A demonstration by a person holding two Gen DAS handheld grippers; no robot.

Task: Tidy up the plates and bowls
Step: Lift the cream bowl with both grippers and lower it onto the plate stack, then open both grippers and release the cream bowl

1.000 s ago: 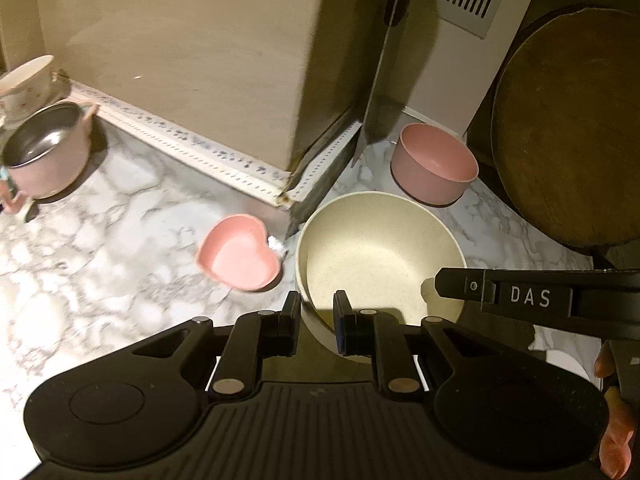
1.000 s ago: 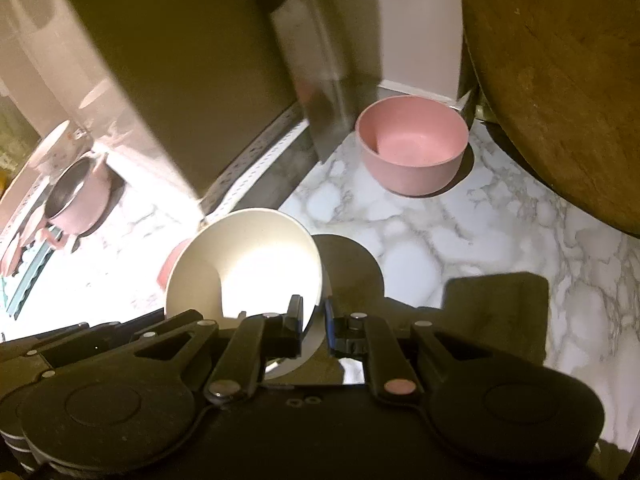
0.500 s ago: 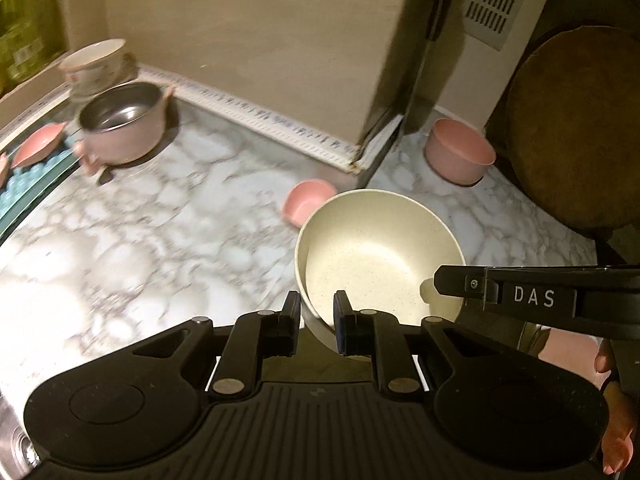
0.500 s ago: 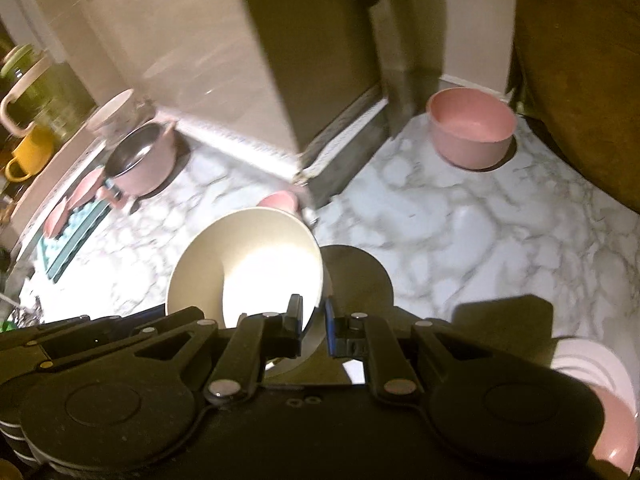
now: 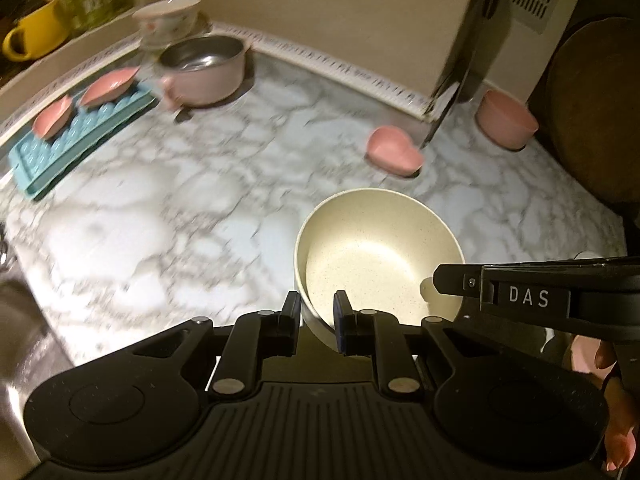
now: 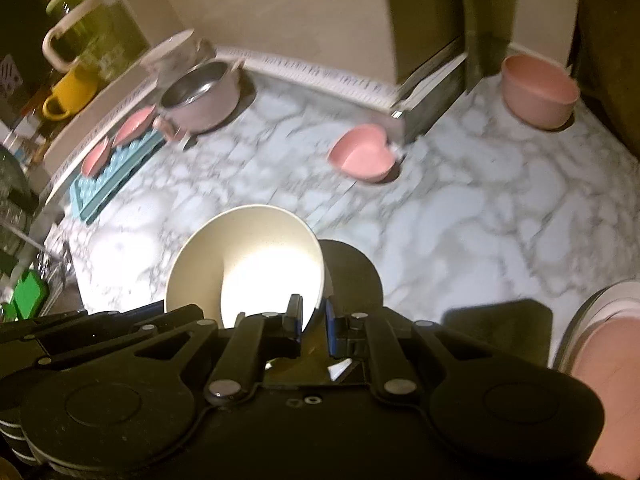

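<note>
Both grippers hold one cream bowl (image 5: 376, 252) above the marble counter. My left gripper (image 5: 317, 320) is shut on its near rim. My right gripper (image 6: 311, 320) is shut on the bowl's (image 6: 244, 264) right rim. A pink heart-shaped dish (image 5: 394, 152) lies on the counter further back; it also shows in the right wrist view (image 6: 362, 156). A round pink bowl (image 5: 506, 118) stands at the back right by the wall, also in the right wrist view (image 6: 540, 92). White and pink plates (image 6: 604, 332) show at the right edge.
A pink pot with a steel inside (image 5: 204, 68) and a floral bowl (image 5: 168, 16) stand at the back left. A blue tray (image 5: 76, 136) holds two pink dishes. A yellow mug (image 5: 32, 36), a large round wooden board (image 5: 596, 112) and a sink edge (image 5: 16, 332) border the counter.
Both grippers have pulled back and up from the back wall with the cream bowl. The heart dish and pink bowl now lie farther away, and the left side of the counter has come into view.
</note>
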